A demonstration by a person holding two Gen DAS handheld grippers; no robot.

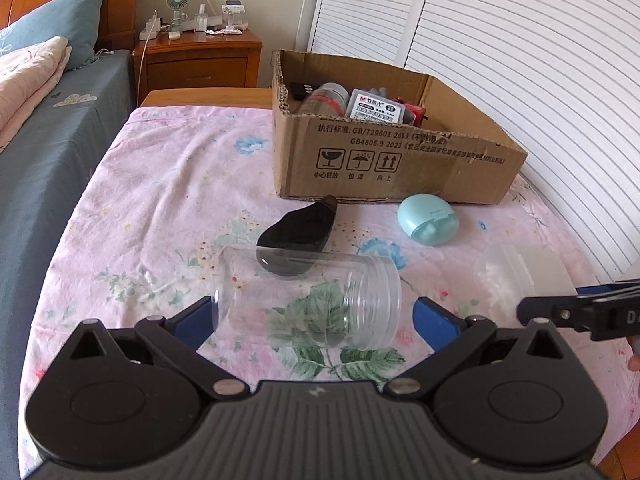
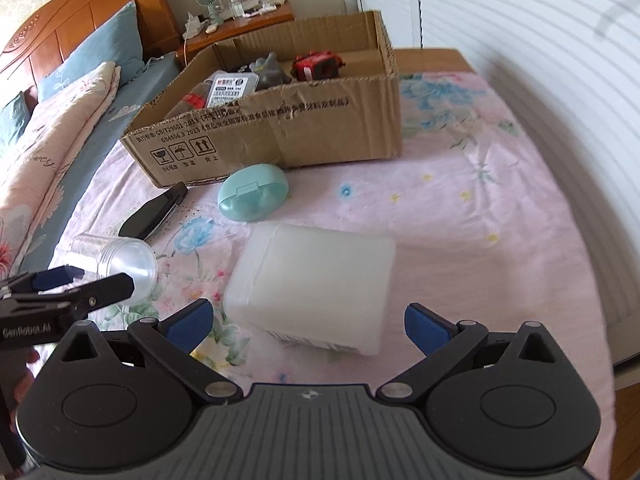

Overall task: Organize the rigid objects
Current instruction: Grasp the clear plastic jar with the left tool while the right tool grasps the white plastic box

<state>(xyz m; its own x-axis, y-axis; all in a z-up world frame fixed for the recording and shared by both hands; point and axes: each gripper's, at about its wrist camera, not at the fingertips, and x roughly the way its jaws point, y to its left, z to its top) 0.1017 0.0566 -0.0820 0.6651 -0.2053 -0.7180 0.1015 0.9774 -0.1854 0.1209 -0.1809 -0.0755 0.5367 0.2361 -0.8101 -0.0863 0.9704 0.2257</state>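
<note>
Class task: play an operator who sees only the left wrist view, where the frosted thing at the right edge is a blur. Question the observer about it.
Operator: What is that blur?
Observer: A frosted white box, lid shut, flat on the pink sheet.
Operator: Is the right gripper on it?
Observer: No. The right gripper is open, its blue pads either side of the box's near end.
Operator: Anything red in the cardboard box?
Observer: Yes, a red toy at the far end of the cardboard box.
</note>
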